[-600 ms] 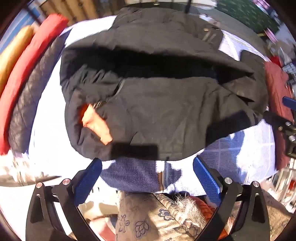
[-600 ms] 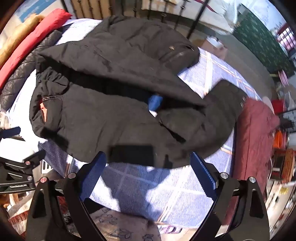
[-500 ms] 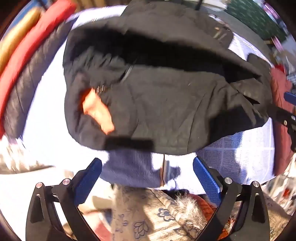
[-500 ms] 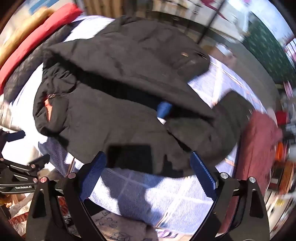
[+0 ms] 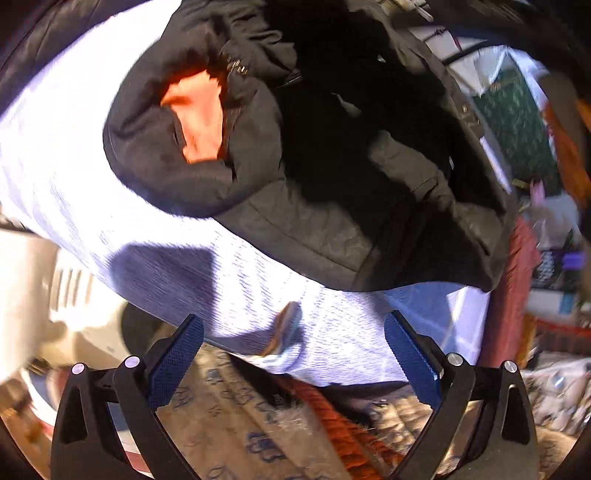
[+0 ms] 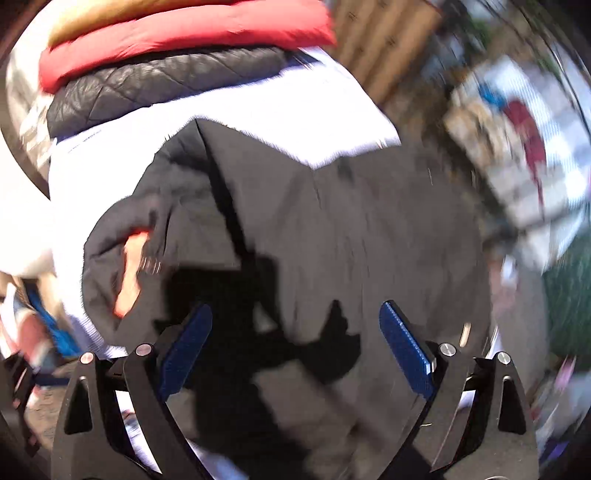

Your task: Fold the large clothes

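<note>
A black padded jacket point(image 5: 332, 177) with an orange lining patch point(image 5: 195, 114) lies folded on a pale blue-white cloth point(image 5: 74, 173) over the table. My left gripper point(image 5: 293, 354) is open and empty, hovering over the cloth near the jacket's front edge. In the right wrist view the jacket point(image 6: 351, 240) fills the middle, its orange lining point(image 6: 131, 273) at the left. My right gripper point(image 6: 295, 343) is open and empty just above the jacket; the view is blurred by motion.
A stack of folded jackets, red point(image 6: 184, 33) over black quilted point(image 6: 147, 85), lies at the far side of the table. A dark red garment point(image 5: 517, 280) hangs at the right edge. A patterned blanket point(image 5: 266, 435) lies below the table's front edge.
Both grippers swung sharply: the left moved to the left and closer to the table's edge, the right moved over the jacket and turned toward the folded stack. Both stayed open.
</note>
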Tool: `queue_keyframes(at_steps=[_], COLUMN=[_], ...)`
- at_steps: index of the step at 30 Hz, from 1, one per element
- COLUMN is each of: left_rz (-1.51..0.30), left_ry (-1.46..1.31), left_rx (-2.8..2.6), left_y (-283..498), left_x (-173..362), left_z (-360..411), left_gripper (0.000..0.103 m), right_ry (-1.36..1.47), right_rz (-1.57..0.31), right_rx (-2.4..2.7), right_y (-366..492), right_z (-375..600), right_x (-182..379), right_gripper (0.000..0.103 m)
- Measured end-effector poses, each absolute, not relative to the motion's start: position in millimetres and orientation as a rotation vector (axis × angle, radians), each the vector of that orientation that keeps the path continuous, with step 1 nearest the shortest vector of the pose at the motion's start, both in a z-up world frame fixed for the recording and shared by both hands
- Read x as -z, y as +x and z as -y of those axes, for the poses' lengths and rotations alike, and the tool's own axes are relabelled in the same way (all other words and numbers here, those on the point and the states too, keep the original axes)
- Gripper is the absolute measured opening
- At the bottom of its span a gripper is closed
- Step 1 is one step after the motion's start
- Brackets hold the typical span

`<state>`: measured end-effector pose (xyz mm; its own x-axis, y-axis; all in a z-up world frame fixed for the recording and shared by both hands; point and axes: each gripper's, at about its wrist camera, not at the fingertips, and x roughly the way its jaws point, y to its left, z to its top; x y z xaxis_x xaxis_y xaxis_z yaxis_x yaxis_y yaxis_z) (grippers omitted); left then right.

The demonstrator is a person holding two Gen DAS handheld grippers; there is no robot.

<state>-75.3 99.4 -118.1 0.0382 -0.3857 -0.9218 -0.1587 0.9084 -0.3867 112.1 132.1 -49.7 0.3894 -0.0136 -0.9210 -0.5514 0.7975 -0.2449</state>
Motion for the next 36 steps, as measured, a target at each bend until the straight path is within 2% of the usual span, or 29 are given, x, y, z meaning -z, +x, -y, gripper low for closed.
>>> queue_keyframes(at_steps=[4, 9, 10, 11, 14, 16, 20, 26, 28, 31, 32, 33, 34, 35, 36], left_rz=[-1.514, -1.502, -1.501, -1.5, -1.503, -1.514, -1.504, -1.397, -1.365, -1.34, -1.327, -1.325, -1.328, -1.328, -1.329], left_ry=[-0.522, -0.49, -0.481, -0.478, -0.463, -0.459, -0.447, -0.295, -0.241, -0.158, -0.122, -0.095, -0.084, -0.1, -0.123], left_rx=[0.183, 0.155, 0.153, 0.156, 0.167, 0.169, 0.147, 0.085, 0.1, 0.149, 0.159, 0.152, 0.141, 0.136, 0.146], left_y=[-73.3, -61.9, -60.2, -58.7, -57.3, -55.0, -49.1, -38.1, -33.3, -20.7, -15.8, -11.6, -7.5, -3.6, -1.0], left_x=[123.6, 133.2, 134.8, 135.1, 138.0, 142.1, 143.8, 139.6, 140.6, 142.9, 142.5, 142.3, 142.2, 141.1, 139.6], left_z=[-99.2, -86.8, -85.2, -83.1, -74.9, -72.5, -76.3, -55.0, -42.0, -18.4, -10.4, -5.7, -3.5, -4.6, -7.1], left_gripper=[0.095, 0.094, 0.094, 0.094, 0.094, 0.094, 0.094, 0.094, 0.09, 0.068, 0.05, 0.04, 0.035, 0.02, 0.011], right_ry=[-0.791, -1.018, -1.004, -0.957, -0.749, -0.625, -0.34, -0.095, -0.018, 0.049, 0.051, 0.048, 0.042, 0.046, 0.054], right_rz=[-1.02, -0.981, -0.967, -0.983, -1.072, -1.06, -1.081, -1.111, -1.135, -1.16, -1.155, -1.148, -1.137, -1.124, -1.115], right_rx=[-0.421, -0.44, -0.441, -0.455, -0.475, -0.441, -0.332, -0.192, -0.164, -0.147, -0.149, -0.152, -0.149, -0.144, -0.143], right_y=[143.5, 168.2, 166.8, 172.5, 184.0, 191.5, 216.6, 231.6, 237.3, 239.2, 233.3, 229.2, 223.8, 217.5, 217.4], right_z=[-189.0, -227.2, -225.1, -222.1, -195.3, -168.7, -104.0, -37.3, -21.1, -2.7, 1.7, 5.8, 8.1, 14.0, 19.4], right_x=[68.8, 125.5, 126.4, 123.4, 104.0, 81.5, 44.6, 35.9, 40.8, 45.3, 45.7, 43.5, 40.1, 35.1, 32.1], right_gripper=[0.091, 0.09, 0.077, 0.055, 0.028, 0.02, 0.012, 0.012, 0.012, 0.012, 0.012, 0.012, 0.012, 0.012, 0.012])
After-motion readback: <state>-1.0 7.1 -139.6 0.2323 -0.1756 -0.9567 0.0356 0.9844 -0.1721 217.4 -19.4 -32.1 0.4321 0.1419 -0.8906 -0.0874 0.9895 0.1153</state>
